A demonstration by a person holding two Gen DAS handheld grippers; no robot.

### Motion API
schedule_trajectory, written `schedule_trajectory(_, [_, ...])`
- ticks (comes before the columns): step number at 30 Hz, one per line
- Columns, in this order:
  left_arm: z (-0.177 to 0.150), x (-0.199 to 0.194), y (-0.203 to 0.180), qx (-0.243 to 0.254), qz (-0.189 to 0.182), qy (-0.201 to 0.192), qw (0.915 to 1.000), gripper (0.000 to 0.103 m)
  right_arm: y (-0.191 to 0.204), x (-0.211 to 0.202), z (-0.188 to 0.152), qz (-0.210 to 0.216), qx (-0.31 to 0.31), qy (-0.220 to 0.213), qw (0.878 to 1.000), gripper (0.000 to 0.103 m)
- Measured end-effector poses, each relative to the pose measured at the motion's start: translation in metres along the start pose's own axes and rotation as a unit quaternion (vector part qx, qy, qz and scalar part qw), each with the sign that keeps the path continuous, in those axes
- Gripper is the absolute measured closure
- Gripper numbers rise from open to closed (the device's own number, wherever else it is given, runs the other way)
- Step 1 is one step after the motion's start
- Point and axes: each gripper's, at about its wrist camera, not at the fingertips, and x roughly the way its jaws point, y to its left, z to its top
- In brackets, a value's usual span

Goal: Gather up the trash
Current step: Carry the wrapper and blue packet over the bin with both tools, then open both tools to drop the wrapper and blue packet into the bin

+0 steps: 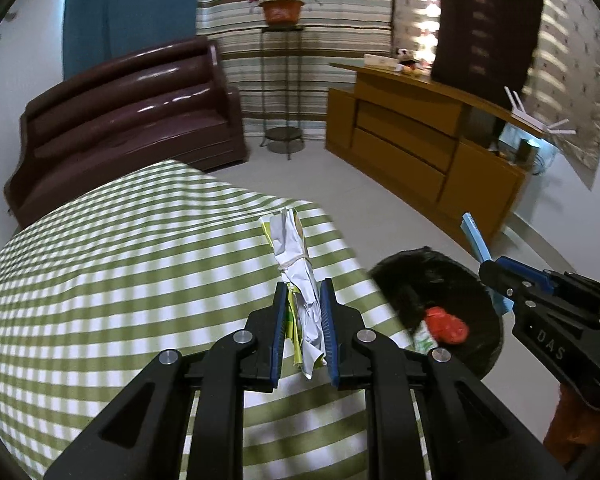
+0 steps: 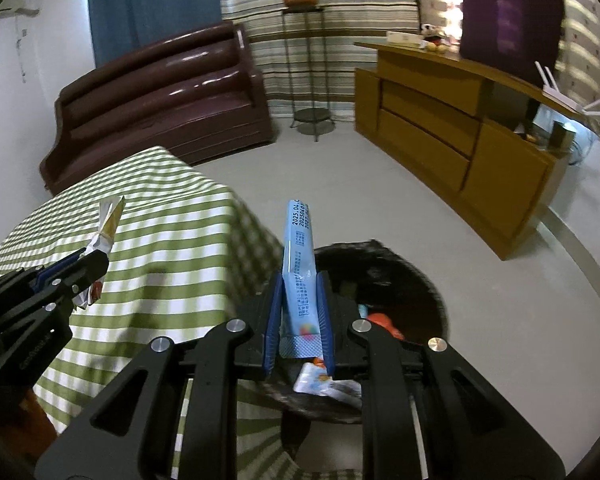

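A: What has the left gripper got?

B: Its jaws are clamped on a crumpled white and yellow-green wrapper. The wrapper's long axis runs forward along the fingers, its far end sticking out well past the tips and its near end trailing back between the pads. It hangs above the green-and-white checked tablecloth, near the table's right edge.

A: And the right gripper?

B: Clenched on a light blue packet printed with a 2025 date. The packet is long and flat, pointing forward and slightly up, date end farthest from the camera.

A: Where is it in relation to the bin?

B: Over the near rim of the black-lined trash bin, which stands on the pale floor just beside the table. Inside the bin lie a red piece and some printed wrappers.
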Motion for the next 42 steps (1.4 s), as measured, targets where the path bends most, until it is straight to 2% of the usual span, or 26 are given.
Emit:
schedule_trajectory(7, [0.008,0.024,-0.034,0.026,-0.018,0.003,0.9995,0.085,-0.030,0.006,-0.002,-0.019,0.022,0.001,1.000,0.086])
schedule_trajectory(17, [0.011,0.050,-0.063,0.053,-0.027,0.011,0.9982,0.082,-0.049,0.025,-0.005,-0.027,0.045,0.007,0.999,0.084])
schedule_trajectory(18, [0.011,0.052,-0.065,0.056,-0.026,0.010,0.9981,0.078,-0.051,0.025,-0.005,-0.029,0.048,0.006,0.998,0.077])
schedule_trajectory(19, [0.010,0.054,-0.066,0.058,-0.024,0.012,0.9979,0.074,-0.054,0.027,-0.005,-0.029,0.052,0.007,0.998,0.074])
schedule_trajectory(25, [0.007,0.055,-0.067,0.061,-0.017,0.011,0.9979,0.050,-0.058,0.026,-0.007,-0.035,0.059,0.004,0.998,0.071])
schedule_trajectory(33, [0.002,0.043,-0.064,0.052,-0.012,0.002,0.9986,0.040,-0.056,0.009,-0.011,-0.054,0.060,-0.015,0.997,0.053])
schedule_trajectory(38, [-0.004,0.026,-0.060,0.046,-0.008,-0.005,0.9989,0.038,-0.050,-0.010,-0.018,-0.066,0.047,-0.027,0.996,0.047])
schedule_trajectory(42, [-0.010,0.007,-0.055,0.040,0.006,-0.015,0.9990,0.034,-0.045,-0.025,-0.023,-0.067,0.044,-0.034,0.996,0.046])
